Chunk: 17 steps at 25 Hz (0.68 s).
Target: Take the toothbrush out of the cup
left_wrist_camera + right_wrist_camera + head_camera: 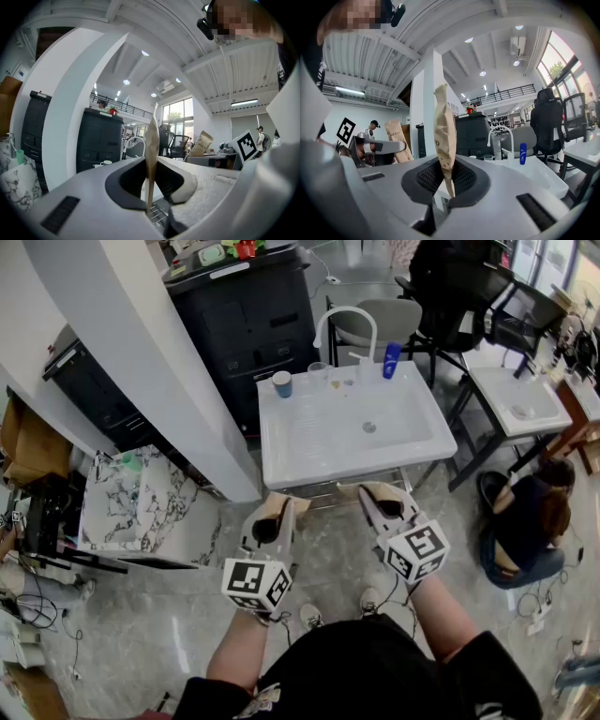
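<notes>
The head view is looking steeply down from above at the white rectangular sink [281, 460], with the left gripper [281, 501] and right gripper [379, 493] just before it. Each gripper view is riding close behind its own tan fingers [151, 150], facing level — both are catching the curved white tap [501, 126] and the tall black cabinet [476, 133].

In front of me stands a white washbasin [281, 442] on a glossy grey floor [141, 634]. Along its back ledge, from the left, I see a blue cup [282, 383], a clear glass [318, 377], the white arched faucet [346, 309] and an upright blue bottle [391, 360]. The bowl shows only its drain [369, 427].
</notes>
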{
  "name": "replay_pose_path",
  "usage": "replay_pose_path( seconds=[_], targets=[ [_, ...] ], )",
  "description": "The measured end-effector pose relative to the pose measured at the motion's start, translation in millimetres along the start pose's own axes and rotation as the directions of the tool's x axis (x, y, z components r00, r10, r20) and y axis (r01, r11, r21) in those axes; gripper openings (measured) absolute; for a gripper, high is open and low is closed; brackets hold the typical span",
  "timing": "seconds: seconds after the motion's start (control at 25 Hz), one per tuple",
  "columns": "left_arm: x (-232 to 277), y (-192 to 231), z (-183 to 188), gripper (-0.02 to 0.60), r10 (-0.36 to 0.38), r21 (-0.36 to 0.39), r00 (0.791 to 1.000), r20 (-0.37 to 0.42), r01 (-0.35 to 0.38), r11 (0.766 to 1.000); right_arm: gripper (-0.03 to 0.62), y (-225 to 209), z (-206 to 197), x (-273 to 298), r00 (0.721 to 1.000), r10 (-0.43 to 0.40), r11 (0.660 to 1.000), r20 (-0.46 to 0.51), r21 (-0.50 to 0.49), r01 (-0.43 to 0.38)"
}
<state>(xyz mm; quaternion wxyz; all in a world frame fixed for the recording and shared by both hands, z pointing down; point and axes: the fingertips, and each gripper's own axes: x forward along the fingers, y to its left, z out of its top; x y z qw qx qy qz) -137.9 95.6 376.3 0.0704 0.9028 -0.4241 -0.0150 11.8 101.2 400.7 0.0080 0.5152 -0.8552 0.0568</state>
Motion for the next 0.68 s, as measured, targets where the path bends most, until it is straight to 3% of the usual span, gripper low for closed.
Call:
replay_pose_path(
  seconds=[0.68],
  targets=[
    [-3.6,-9.1,0.2,0.043,0.010,-0.011,1.000,0.007,-0.010,1.000,0.023,-0.4,3.2,-9.1,1.000,0.011,1.000,0.004,-0.006,-0.011]
  ],
)
